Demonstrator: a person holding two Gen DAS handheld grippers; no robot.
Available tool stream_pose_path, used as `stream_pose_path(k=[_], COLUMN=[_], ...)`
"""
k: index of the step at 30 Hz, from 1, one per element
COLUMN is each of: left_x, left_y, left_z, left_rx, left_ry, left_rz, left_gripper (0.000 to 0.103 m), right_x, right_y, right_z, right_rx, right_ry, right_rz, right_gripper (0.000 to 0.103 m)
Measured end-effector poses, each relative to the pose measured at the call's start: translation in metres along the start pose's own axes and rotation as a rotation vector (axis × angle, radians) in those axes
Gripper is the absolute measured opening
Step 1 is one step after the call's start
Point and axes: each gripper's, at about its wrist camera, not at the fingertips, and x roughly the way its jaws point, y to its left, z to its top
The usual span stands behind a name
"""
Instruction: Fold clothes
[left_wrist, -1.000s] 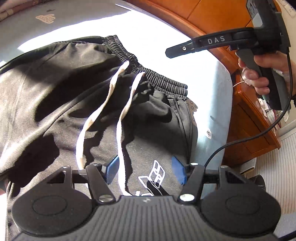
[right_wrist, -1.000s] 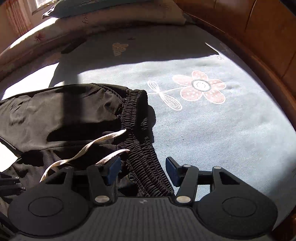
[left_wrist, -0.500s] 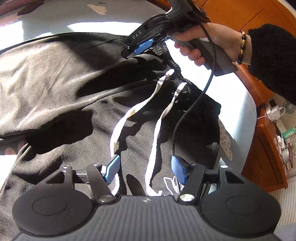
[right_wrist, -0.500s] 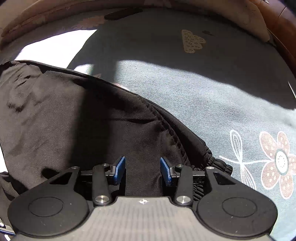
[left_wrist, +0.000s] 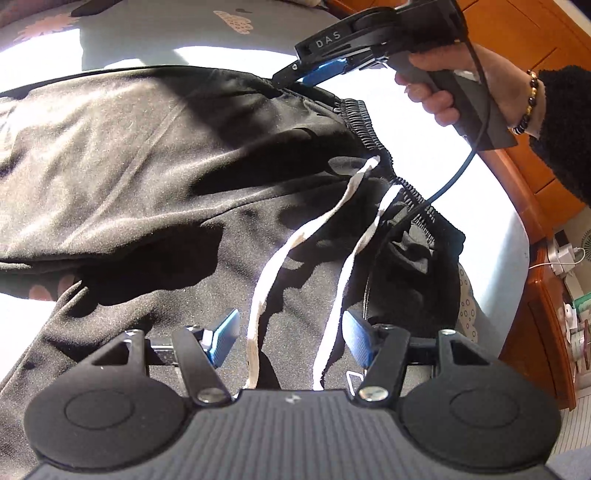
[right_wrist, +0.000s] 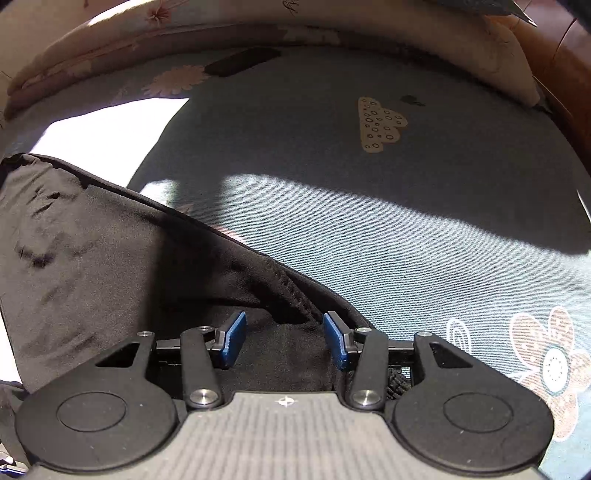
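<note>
Black drawstring trousers (left_wrist: 155, 155) lie spread on a bed, with an elastic waistband (left_wrist: 364, 125) and two white drawstrings (left_wrist: 295, 236). My left gripper (left_wrist: 290, 334) is open, low over the trouser front, with the drawstring ends between its blue pads. My right gripper (right_wrist: 284, 339) is open, its pads on either side of the trousers' far edge seam (right_wrist: 291, 288) by the waistband. It also shows in the left wrist view (left_wrist: 314, 75), held by a hand at the trousers' far edge.
The bed has a grey-blue sheet (right_wrist: 369, 221) with flower prints. Pillows (right_wrist: 184, 33) lie along the far side. A wooden bed frame (left_wrist: 524, 74) and a bedside cabinet (left_wrist: 543, 317) with small items stand to the right. The right gripper's cable (left_wrist: 443, 184) hangs over the waistband.
My right gripper moved from the waistband side to the trousers' far edge, and its jaws narrowed. My left gripper shifted a little forward over the drawstrings and stayed open.
</note>
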Motion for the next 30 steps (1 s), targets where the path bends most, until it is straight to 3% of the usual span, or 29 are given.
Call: stream_pose_path(k=[3,5,9,14,18,23,25,30], left_x=[0.0,0.001,0.0,-0.006,-0.009,-0.005,-0.004,-0.016], left_y=[0.006,0.008,0.009,0.007,0.008,0.012,0.014,0.019], left_z=[-0.001,-0.004,-0.012,-0.019,-0.023,-0.03,-0.034,-0.041], left_rx=[-0.016,-0.02,-0.013,0.025,0.039,0.013,0.005,-0.017], left_ry=[0.0,0.008,0.026,0.035,0.033,0.043,0.052,0.05], left_rz=[-0.002,0.002,0.011,0.017,0.024,0.026,0.023,0.019], left_gripper=[0.061,0.061,0.061,0.061,0.061,0.061,0.062,0.062], right_x=[0.008,0.029,0.042,0.018,-0.003,0.021,0.036,0.026], right_y=[0.012,0.018,0.014,0.019,0.038,0.057,0.054,0.05], right_z=[-0.01,-0.017,-0.006,0.007,-0.003,-0.017,-0.019,-0.006], right_rx=[0.012,0.005,0.036,0.054,-0.013,-0.033,0.004,0.079], right_ry=[0.102,0.15,0.047,0.031,0.067,0.147,0.13,0.09], right_rz=[0.082,0.072,-0.017,0.015,0.077,0.095,0.068,0.069], right_gripper=[0.053,0.053,0.054,0.055,0.056,0.056,0.056,0.057])
